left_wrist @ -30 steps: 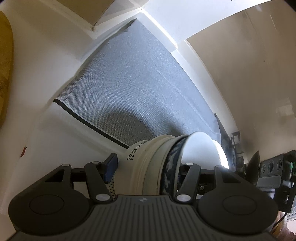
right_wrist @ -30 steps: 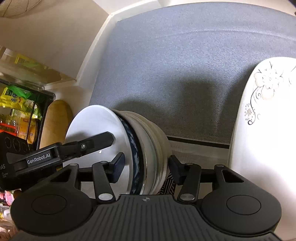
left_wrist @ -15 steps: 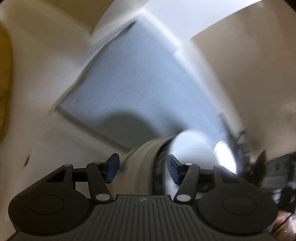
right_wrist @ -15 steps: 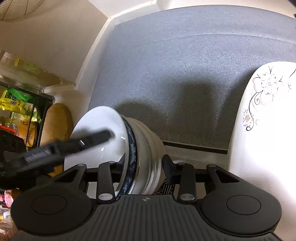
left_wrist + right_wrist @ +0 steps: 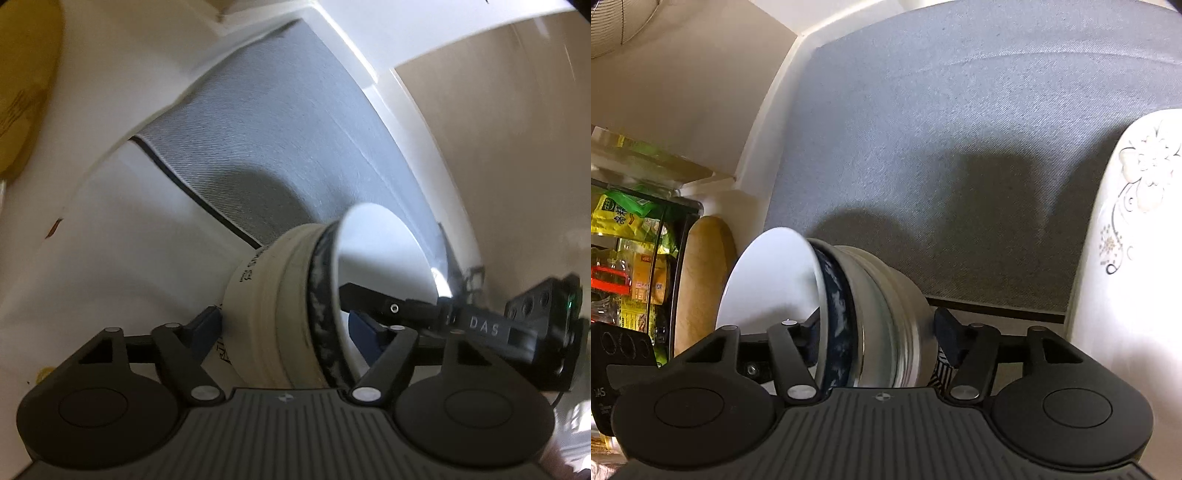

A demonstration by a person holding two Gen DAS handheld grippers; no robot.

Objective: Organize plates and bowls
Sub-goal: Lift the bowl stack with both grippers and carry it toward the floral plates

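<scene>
1. Straddling the stack of bowls (image 5: 295, 306) from both sides, I have it tipped on edge above the front border of the grey mat (image 5: 280, 155): cream bowls outermost, a dark blue patterned one next, a white bowl's hollow facing my right.
2. My left gripper (image 5: 286, 325) is opening; its blue pads flank the stack, and I cannot tell whether they still press on it.
3. My right gripper (image 5: 879, 334) is opening too, one finger (image 5: 809, 332) inside the white bowl, the other beside the cream base; contact is unclear.
4. Print runs along the cream bowl's foot, too blurred to read. "DAS" shows on the right gripper's body in the left view.
5. A white plate with a floral print (image 5: 1134, 258) lies to the right, cut off by the frame. Left of the mat stand a wooden board (image 5: 701, 280) and a shelf of yellow-green packets (image 5: 624, 221), their lettering illegible.
6. The stack's lower edge is hidden behind my gripper bodies.
</scene>
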